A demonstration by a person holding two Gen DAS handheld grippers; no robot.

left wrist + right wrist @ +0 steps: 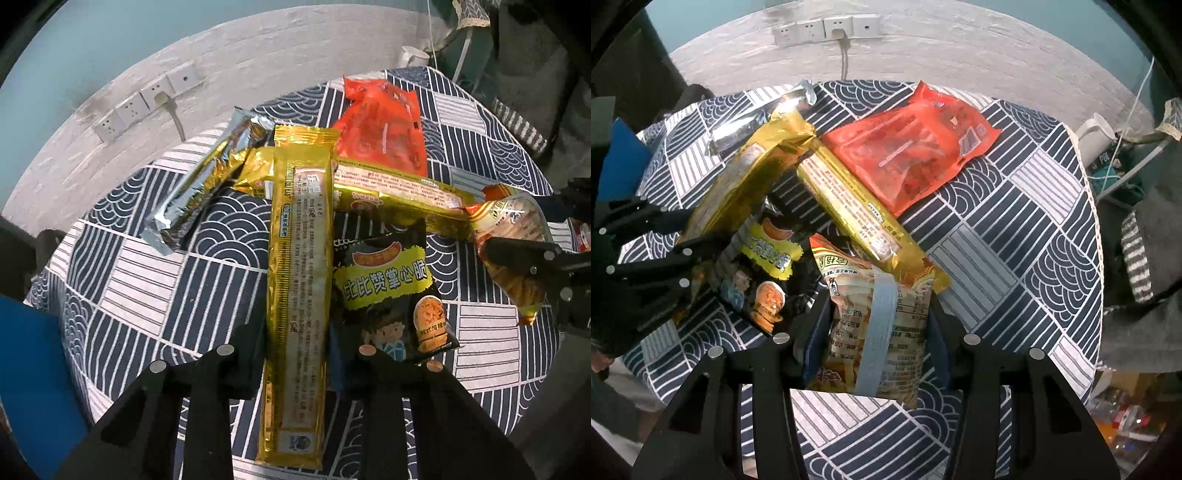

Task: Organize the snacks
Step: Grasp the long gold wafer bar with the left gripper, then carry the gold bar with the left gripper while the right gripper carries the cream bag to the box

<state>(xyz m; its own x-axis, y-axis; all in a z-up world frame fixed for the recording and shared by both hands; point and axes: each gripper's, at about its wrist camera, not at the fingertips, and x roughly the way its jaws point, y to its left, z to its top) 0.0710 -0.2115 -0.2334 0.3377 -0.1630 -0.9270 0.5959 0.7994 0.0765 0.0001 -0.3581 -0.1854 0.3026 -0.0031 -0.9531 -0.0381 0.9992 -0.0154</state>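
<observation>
My left gripper (295,354) is shut on a long gold snack packet (299,229) that runs straight away from it; in the right wrist view the same gold packet (746,177) is tilted up off the pile. My right gripper (875,332) is shut on a clear orange cracker bag (882,317), which also shows as the cracker bag (513,251) at the right. A black snack bag (391,295) lies between the two. A second gold packet (402,192) lies crosswise, with a red bag (384,125) and a silver packet (199,184) behind.
The snacks lie on a round table under a navy-and-white patterned cloth (1015,221). Wall sockets (827,27) with a plugged cable sit behind it. A white jug (1097,136) stands off the far right edge. A blue object (33,369) is at the left.
</observation>
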